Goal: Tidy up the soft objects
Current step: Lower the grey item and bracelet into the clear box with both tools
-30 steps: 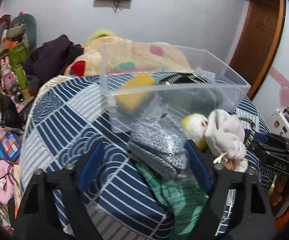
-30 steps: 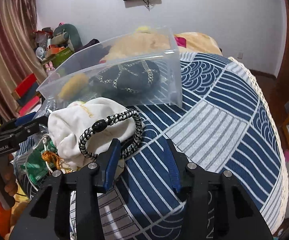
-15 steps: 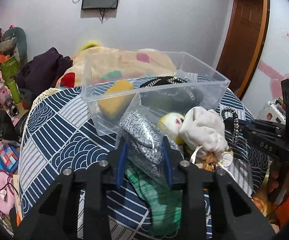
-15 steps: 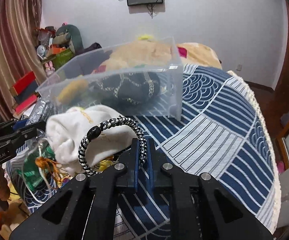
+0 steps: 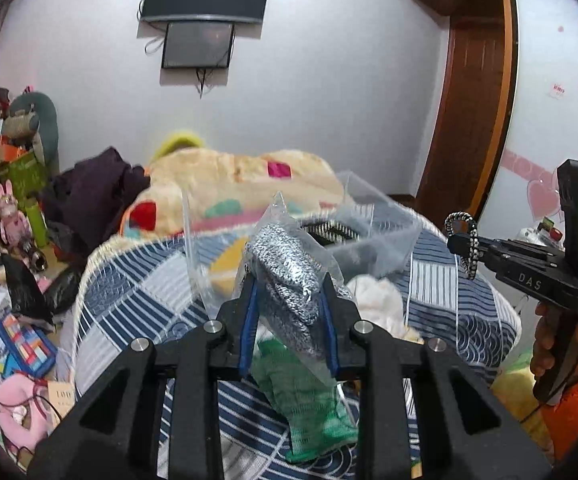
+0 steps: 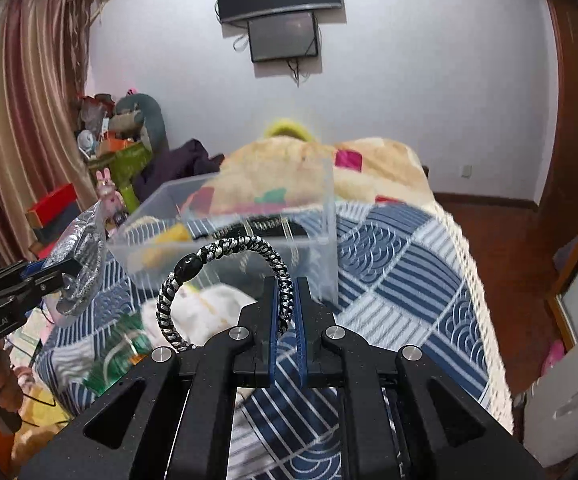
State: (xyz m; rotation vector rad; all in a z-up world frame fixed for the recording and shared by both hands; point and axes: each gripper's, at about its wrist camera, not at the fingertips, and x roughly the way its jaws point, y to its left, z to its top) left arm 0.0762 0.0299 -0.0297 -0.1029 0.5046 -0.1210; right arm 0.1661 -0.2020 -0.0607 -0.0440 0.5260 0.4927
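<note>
My left gripper (image 5: 289,292) is shut on a clear bag holding a grey knitted item (image 5: 287,270), lifted above the bed; the bag also shows in the right wrist view (image 6: 83,260). My right gripper (image 6: 287,296) is shut on a black-and-white braided bracelet (image 6: 217,264), held in the air; the bracelet also shows in the left wrist view (image 5: 465,240). A clear plastic box (image 6: 233,236) stands on the blue patterned bedspread (image 6: 401,264) ahead, with a yellow item (image 6: 165,240) and a black item (image 6: 265,226) inside. A white pouch (image 5: 377,300) and a green cloth (image 5: 309,400) lie below.
A beige patterned blanket (image 5: 241,176) and dark clothes (image 5: 93,192) lie behind the box. Toys and clutter (image 5: 13,320) cover the floor on the left. A wooden door (image 5: 469,112) is at the right, and a wall screen (image 6: 281,12) hangs ahead.
Both grippers closed: the left on the bagged grey knit, the right on the bracelet. Both have since lifted their items up off the bed.
</note>
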